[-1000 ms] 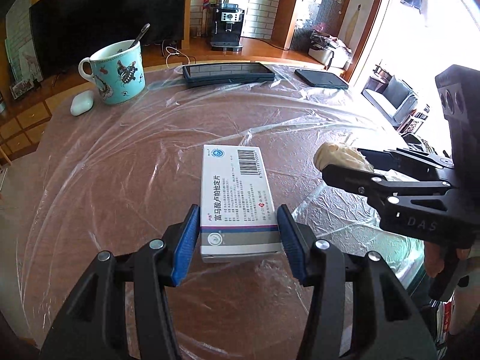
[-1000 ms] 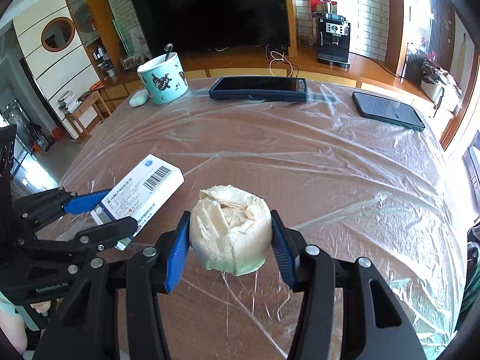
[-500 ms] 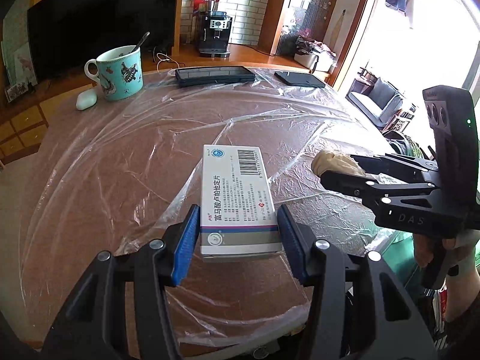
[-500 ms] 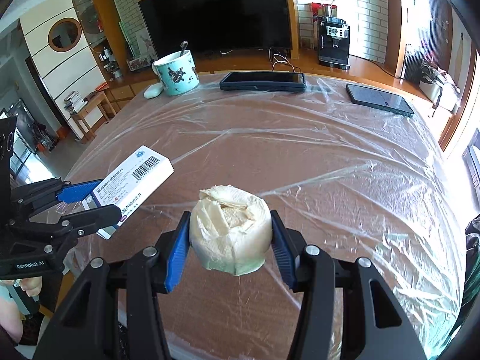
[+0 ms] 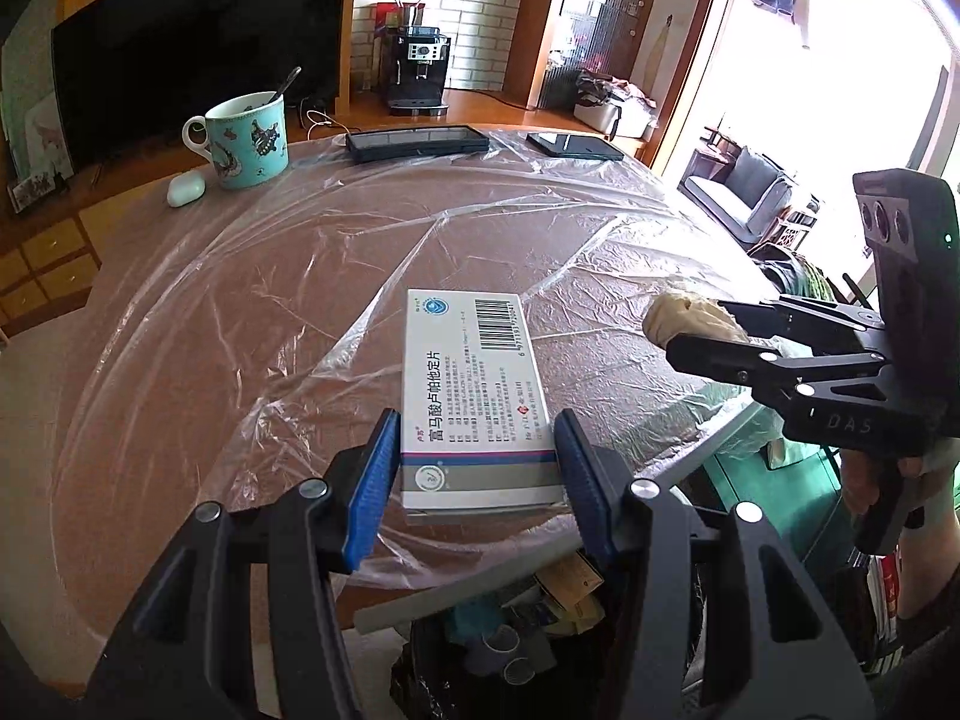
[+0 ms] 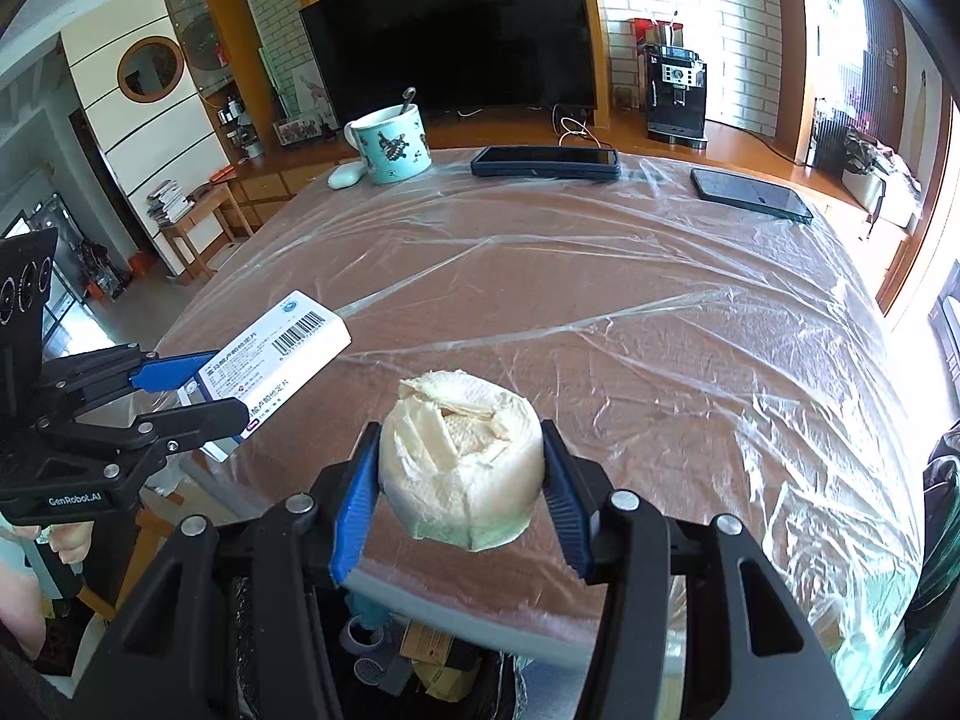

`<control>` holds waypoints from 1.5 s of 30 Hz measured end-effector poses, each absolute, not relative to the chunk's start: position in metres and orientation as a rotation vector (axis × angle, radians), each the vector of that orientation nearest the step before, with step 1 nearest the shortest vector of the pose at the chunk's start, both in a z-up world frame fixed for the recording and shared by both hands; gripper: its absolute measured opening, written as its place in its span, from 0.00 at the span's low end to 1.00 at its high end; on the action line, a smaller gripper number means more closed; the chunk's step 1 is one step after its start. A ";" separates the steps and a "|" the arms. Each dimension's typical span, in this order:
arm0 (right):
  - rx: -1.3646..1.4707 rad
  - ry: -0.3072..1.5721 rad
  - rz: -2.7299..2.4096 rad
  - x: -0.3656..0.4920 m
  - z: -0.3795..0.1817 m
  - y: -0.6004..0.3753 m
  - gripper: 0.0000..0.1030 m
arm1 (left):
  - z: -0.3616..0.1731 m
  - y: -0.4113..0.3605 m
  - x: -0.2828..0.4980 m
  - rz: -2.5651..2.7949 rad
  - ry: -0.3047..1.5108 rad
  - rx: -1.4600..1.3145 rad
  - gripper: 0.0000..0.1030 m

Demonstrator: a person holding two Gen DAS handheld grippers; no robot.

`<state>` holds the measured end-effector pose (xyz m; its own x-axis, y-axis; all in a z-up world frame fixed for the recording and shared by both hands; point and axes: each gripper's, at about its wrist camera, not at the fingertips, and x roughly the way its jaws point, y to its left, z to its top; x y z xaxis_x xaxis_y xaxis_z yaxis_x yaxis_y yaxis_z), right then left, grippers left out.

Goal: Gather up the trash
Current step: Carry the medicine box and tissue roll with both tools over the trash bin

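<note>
My left gripper [image 5: 477, 468] is shut on a white medicine box [image 5: 474, 384] with a barcode, held above the near table edge. The box also shows in the right wrist view [image 6: 273, 354], with the left gripper [image 6: 198, 396] around it. My right gripper [image 6: 459, 474] is shut on a crumpled cream paper wad [image 6: 462, 456]. The wad [image 5: 690, 321] shows at right in the left wrist view, in the right gripper [image 5: 714, 330]. A black trash bin [image 5: 510, 648] with rubbish in it stands below the table edge, under both grippers; it also shows in the right wrist view [image 6: 420, 660].
The table [image 6: 600, 300] is covered in clear plastic film. At its far side stand a teal mug [image 5: 249, 141] with a spoon, a white earbud case [image 5: 186, 189], a dark tablet [image 5: 417, 143] and a phone [image 5: 573, 145]. A television and coffee machine stand behind.
Both grippers have drawn back and up from the table with their loads. The near table edge and the trash bin below have come into view.
</note>
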<state>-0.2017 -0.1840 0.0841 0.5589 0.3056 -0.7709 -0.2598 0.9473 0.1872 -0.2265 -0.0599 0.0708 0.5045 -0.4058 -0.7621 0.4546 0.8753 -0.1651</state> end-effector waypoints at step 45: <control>-0.002 1.079 0.452 -0.318 0.037 -0.156 0.49 | 0.032 -0.068 -0.345 -0.684 1.030 0.246 0.52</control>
<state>-0.3177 -0.1562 0.0374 0.3899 0.3550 -0.8497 -0.3571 0.9088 0.2159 -0.3450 -0.0679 0.0315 0.3313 -0.4057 -0.8518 0.6273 0.7691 -0.1223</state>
